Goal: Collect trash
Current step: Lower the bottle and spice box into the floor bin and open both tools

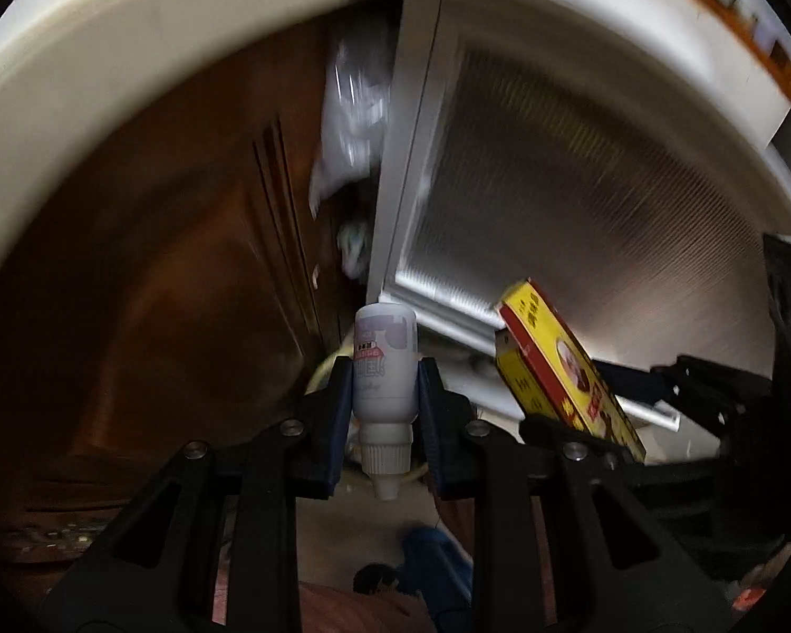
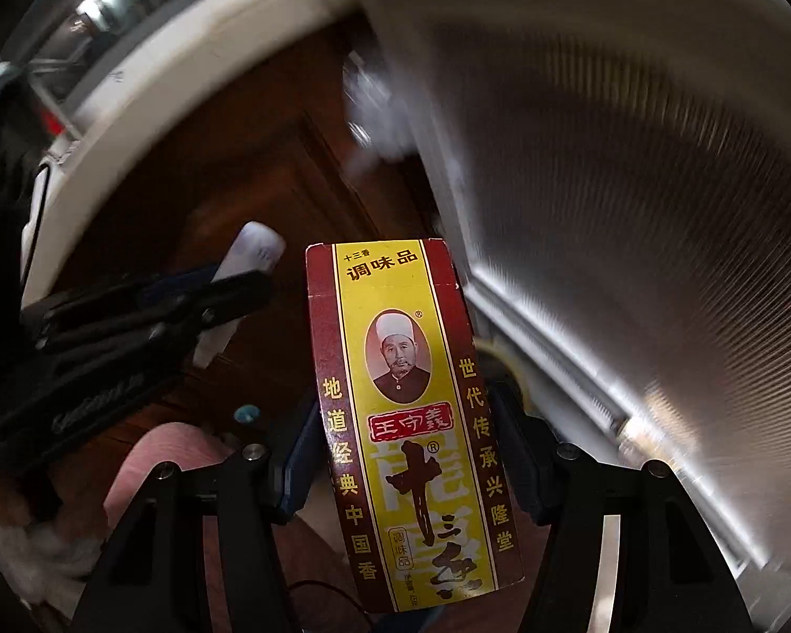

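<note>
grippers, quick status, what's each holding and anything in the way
Left hand-held gripper shut on small white bottle. Right hand-held gripper shut on yellow seasoning box. No obstruction visible.

You have dim, warm light in both views. Glare streaks the ribbed panel [image 1: 580,200] at its lower edge. The background is smeared by motion blur, while the box [image 2: 411,422] stays sharp. Fisheye distortion bends the edges, and the corners go black.

Floor [image 1: 343,533] below me, pale, mostly hidden. A blue thing [image 1: 432,548] seems to lie on it; blurred, can't tell what.
</note>
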The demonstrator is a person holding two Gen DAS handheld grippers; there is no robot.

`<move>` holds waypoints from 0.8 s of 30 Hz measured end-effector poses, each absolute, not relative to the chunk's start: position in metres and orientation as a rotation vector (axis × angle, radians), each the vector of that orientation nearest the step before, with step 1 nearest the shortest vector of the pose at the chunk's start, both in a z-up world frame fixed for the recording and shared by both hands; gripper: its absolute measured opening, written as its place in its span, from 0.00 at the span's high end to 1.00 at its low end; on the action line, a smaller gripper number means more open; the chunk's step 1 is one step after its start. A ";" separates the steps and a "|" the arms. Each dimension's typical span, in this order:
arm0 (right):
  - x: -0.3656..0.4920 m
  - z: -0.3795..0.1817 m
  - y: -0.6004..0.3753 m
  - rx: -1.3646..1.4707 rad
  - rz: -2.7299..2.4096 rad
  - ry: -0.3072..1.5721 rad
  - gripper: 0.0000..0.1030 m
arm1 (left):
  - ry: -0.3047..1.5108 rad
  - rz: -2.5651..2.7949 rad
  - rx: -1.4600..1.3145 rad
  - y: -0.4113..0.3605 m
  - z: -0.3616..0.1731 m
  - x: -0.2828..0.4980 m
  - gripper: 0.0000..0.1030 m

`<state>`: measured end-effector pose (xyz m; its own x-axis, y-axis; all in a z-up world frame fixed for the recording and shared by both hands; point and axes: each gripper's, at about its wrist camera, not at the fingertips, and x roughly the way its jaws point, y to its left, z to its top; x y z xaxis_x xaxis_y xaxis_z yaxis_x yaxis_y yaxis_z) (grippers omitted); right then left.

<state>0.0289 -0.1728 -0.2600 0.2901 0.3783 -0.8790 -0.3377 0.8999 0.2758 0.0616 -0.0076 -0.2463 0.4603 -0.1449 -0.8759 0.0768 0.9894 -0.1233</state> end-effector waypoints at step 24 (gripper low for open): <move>0.073 -0.400 -0.172 0.194 0.385 1.448 0.35 | 1.248 -0.149 -0.033 -0.009 -0.327 0.107 0.38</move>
<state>0.0732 -0.1724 -0.4004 0.0755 0.3699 -0.9260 -0.1391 0.9235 0.3576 0.1067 -0.0090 -0.3271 0.3090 -0.1304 -0.9421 0.0944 0.9899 -0.1061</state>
